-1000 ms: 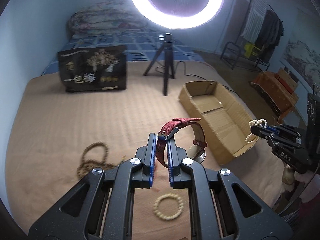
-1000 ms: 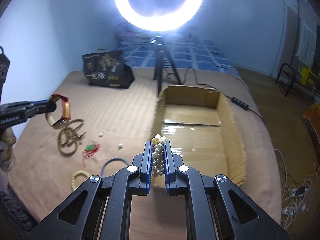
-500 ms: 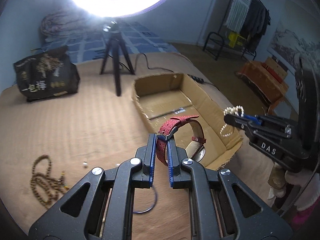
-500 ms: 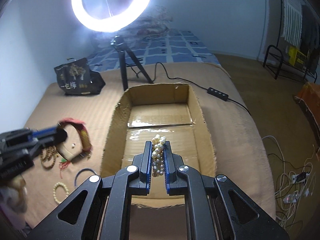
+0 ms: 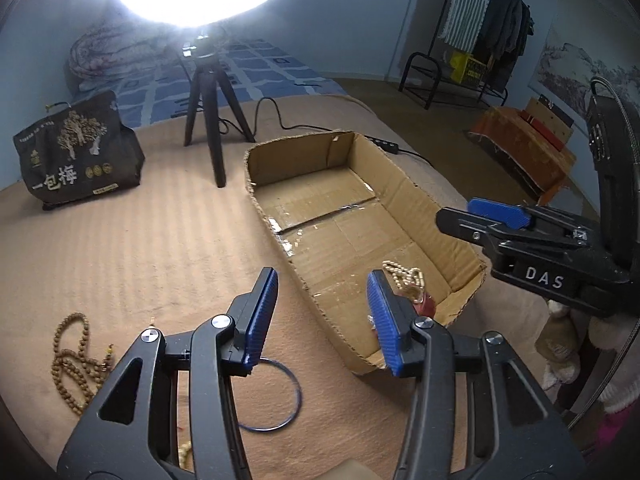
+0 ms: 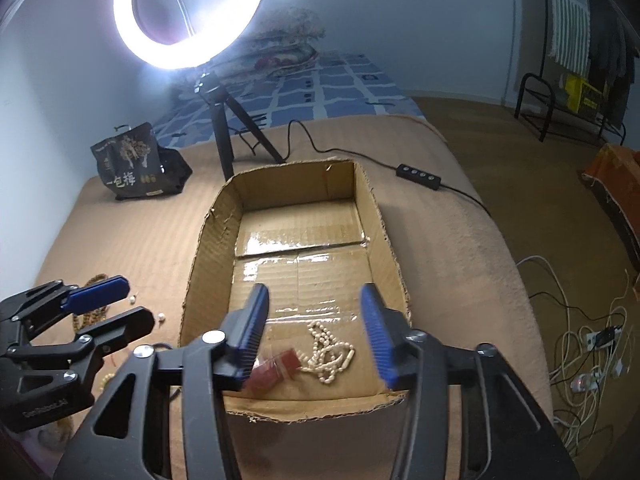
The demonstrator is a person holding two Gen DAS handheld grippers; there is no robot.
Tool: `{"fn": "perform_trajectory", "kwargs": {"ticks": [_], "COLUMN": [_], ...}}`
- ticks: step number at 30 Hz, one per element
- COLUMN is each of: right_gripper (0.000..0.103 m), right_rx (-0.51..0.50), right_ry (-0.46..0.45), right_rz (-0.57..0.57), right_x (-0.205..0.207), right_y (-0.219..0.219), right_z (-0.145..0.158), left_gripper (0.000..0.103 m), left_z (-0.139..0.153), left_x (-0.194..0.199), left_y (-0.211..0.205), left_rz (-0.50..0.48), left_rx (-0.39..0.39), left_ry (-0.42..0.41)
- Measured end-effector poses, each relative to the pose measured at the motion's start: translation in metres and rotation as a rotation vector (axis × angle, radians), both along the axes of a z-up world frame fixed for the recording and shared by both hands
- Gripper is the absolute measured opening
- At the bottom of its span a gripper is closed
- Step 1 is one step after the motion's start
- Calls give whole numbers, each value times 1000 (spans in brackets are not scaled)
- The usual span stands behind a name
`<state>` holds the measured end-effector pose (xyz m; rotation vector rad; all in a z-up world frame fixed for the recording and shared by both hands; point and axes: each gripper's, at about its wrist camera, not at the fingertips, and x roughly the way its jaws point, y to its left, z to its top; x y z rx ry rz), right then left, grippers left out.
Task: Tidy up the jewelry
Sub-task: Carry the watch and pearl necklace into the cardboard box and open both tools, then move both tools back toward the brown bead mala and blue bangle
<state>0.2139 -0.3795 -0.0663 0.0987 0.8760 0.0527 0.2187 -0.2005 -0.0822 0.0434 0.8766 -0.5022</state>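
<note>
A: Lying at the near end of the cardboard box (image 6: 384,216), which items are shown?
B: Pearl necklace (image 6: 330,350) and red-strapped watch (image 6: 276,370), touching, on the box floor.
A: State of the tools?
B: Left gripper (image 5: 322,312) and right gripper (image 6: 316,330) both spread wide, holding nothing. Brown bead strand (image 5: 74,350) and blue ring (image 5: 276,396) lie left of the box.

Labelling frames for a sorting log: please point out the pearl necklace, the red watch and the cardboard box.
pearl necklace (image 6: 329,354): right wrist view, middle of the bead tangle.
red watch (image 6: 276,368): right wrist view, on the red strap.
cardboard box (image 6: 298,188): right wrist view, inner far wall.
</note>
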Motion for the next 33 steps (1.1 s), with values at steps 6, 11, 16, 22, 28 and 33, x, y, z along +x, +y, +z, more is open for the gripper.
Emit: {"fn": "perform_trajectory", "kwargs": {"ticks": [6, 11, 16, 22, 28, 33], "right_gripper": [54, 57, 59, 66, 76, 80], "right_rx": [-14, -14, -31, -25, 2, 17], "right_ry": [-8, -27, -54, -100, -113, -69], "right_rz": [-17, -6, -4, 17, 88, 161], "right_x": [-3, -11, -24, -42, -54, -60], "right_y": [0, 5, 11, 27, 59, 94], "right_z": [3, 10, 19, 31, 35, 25], "left_gripper": [47, 47, 70, 72, 72, 73], "left_z": [4, 8, 15, 28, 31, 16], "left_x": [-2, -8, -16, -31, -38, -34], "left_y": [16, 32, 64, 112, 162, 202], "left_rz": [42, 58, 114, 194, 261, 344], "left_rx": [-9, 0, -36, 43, 112, 95], "left_ry": [8, 6, 12, -46, -29, 37]}}
